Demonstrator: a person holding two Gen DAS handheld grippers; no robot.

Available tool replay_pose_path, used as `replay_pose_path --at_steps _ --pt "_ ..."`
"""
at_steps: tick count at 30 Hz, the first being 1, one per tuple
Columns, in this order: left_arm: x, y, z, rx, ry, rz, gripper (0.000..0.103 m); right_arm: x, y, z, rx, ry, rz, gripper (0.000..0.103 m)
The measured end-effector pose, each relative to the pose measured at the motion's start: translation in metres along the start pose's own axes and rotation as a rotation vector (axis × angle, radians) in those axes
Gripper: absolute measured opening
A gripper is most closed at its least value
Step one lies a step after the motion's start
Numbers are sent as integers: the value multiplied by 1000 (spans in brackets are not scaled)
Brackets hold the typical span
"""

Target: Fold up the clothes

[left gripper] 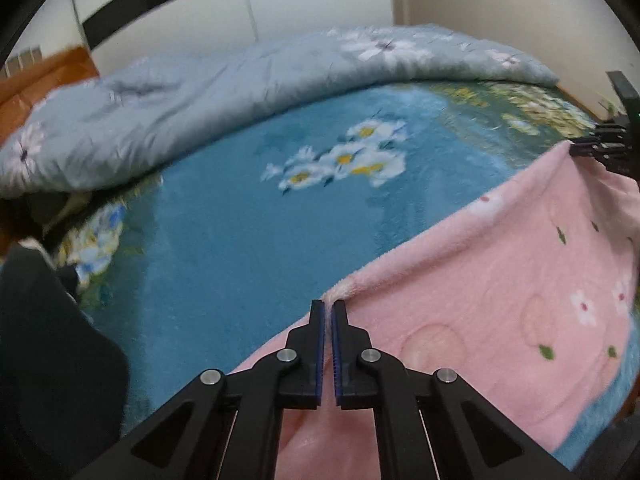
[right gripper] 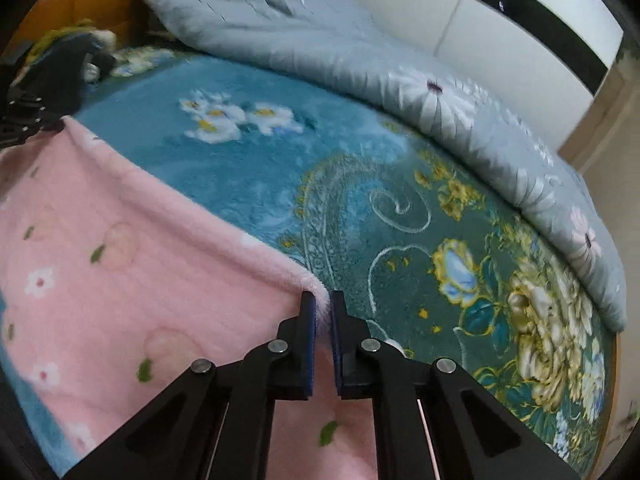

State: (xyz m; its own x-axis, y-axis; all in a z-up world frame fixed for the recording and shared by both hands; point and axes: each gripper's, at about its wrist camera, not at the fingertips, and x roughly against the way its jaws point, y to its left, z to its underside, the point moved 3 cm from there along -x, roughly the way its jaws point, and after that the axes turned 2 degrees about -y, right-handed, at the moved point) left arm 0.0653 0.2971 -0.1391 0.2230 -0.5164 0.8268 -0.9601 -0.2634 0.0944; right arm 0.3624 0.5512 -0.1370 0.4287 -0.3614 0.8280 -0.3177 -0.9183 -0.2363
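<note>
A pink fleece garment (left gripper: 500,280) with small flowers and green leaves hangs stretched above the bed. My left gripper (left gripper: 327,307) is shut on its left corner, a fold of pink pile pinched between the blue pads. In the right wrist view my right gripper (right gripper: 322,298) is shut on the other corner of the pink garment (right gripper: 140,248). The top hem runs taut between the two grippers. The right gripper (left gripper: 592,148) shows at the far right of the left wrist view, and the left gripper (right gripper: 24,120) at the far left of the right wrist view.
Below lies a blue plush bedspread (left gripper: 240,240) with white daisies and a green-gold flower border (right gripper: 480,280). A grey-blue quilt (left gripper: 200,92) is bunched along the far side. White wardrobe doors (right gripper: 500,28) stand behind. Dark clothing (left gripper: 48,340) lies at the left.
</note>
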Motion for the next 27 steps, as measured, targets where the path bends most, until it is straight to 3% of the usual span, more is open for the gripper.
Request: replay_pose_path --at_steps 3,6,8,9,10,12,14,17,20,23,27 --pt "-31 0 5 11 64 -2 4 -20 4 1 -1 54 19 7" --pt "-38 -4 10 -20 78 -13 8 -24 3 5 -8 59 31 9" --pt "-32 -3 11 -5 77 5 8 -12 -1 5 -27 16 48 24" --pt "-26 -2 11 13 71 21 8 2 -7 8 -56 -30 61 44" --pt "-18 1 12 49 58 37 10 15 -12 11 -85 -76 73 52" --pt "0 7 16 126 22 55 33 45 -25 23 -167 -175 66 53" --pt "27 11 28 201 -52 1 50 83 -54 55 -310 -277 73 55" --pt "66 6 49 291 -175 -26 59 128 -110 128 -579 -361 164 61" --pt "82 -6 71 401 -236 58 68 158 -166 222 -912 -387 267 61" --pt "73 -24 81 487 -219 181 68 165 -195 308 -1234 -395 251 61" --pt "53 -66 73 514 -174 299 68 157 -188 357 -1383 -441 147 61"
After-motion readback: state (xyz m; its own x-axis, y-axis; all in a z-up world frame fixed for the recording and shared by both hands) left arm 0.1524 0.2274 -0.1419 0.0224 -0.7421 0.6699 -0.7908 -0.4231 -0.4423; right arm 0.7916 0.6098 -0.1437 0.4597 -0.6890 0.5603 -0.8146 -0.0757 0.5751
